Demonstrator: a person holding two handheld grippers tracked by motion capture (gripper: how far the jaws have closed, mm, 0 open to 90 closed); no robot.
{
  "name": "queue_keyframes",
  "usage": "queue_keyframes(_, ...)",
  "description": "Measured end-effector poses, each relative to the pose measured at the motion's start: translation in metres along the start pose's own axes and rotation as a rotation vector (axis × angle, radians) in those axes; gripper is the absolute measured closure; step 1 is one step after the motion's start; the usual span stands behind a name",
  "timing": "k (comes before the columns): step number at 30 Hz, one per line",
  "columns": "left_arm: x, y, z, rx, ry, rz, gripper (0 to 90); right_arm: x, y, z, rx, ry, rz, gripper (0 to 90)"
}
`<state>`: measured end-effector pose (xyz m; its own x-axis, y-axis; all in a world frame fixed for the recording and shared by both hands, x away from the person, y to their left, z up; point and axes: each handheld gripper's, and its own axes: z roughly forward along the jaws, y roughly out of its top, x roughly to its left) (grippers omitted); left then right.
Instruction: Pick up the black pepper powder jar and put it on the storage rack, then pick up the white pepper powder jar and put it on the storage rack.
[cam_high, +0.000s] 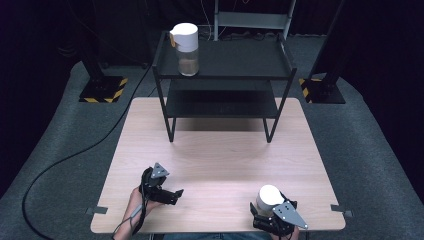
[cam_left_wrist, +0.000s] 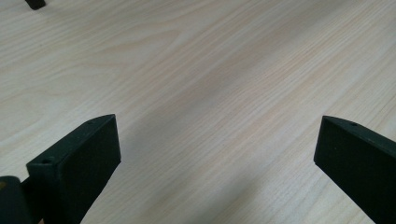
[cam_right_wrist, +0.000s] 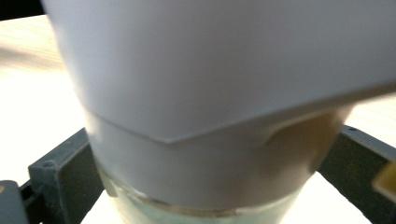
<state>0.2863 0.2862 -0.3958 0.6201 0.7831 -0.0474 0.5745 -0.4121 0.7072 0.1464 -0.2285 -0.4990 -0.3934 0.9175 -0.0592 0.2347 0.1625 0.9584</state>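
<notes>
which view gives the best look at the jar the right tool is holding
The high view: the jar shows whole with its white lid, near the table's front edge, in the right tool. The right gripper view shows its lid and glass rim close up and blurred, between the jaws. The left gripper view looks at bare tabletop.

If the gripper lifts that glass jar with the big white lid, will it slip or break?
The clear glass jar with the tall white lid is probably stiff and breakable. Its smooth wall may slip between the right gripper jaws. The big lid could make it top-heavy and tippy.
</notes>
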Motion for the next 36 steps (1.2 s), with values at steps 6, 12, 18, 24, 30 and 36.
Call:
queue_keyframes(6, -0.006, -0.01, 0.003, -0.03, 0.023, -0.018, 0.0, 0.0, 0.0, 0.0, 0.0, 0.001, -0.003, 0.0)
queue_keyframes(12, -0.021, -0.024, 0.009, -0.043, 0.113, 0.018, 0.0, 0.0, 0.0, 0.0, 0.001, 0.0, -0.001, 0.0)
queue_keyframes(18, -0.014, -0.035, 0.013, -0.062, 0.115, -0.024, 0.0, 0.0, 0.001, 0.0, 0.003, 0.007, -0.006, 0.0)
queue_keyframes(24, -0.008, -0.041, 0.018, -0.065, 0.126, -0.05, 0.0, 0.0, 0.001, 0.0, 0.004, 0.004, -0.004, 0.0)
queue_keyframes(30, -0.005, -0.042, 0.019, -0.047, 0.131, -0.055, 0.0, -0.002, 0.0, -0.001, -0.001, 0.014, -0.002, 0.0)
queue_keyframes(36, -0.002, -0.037, 0.021, -0.021, 0.116, -0.056, 0.0, -0.005, -0.002, -0.002, -0.013, 0.031, 0.0, 0.0)
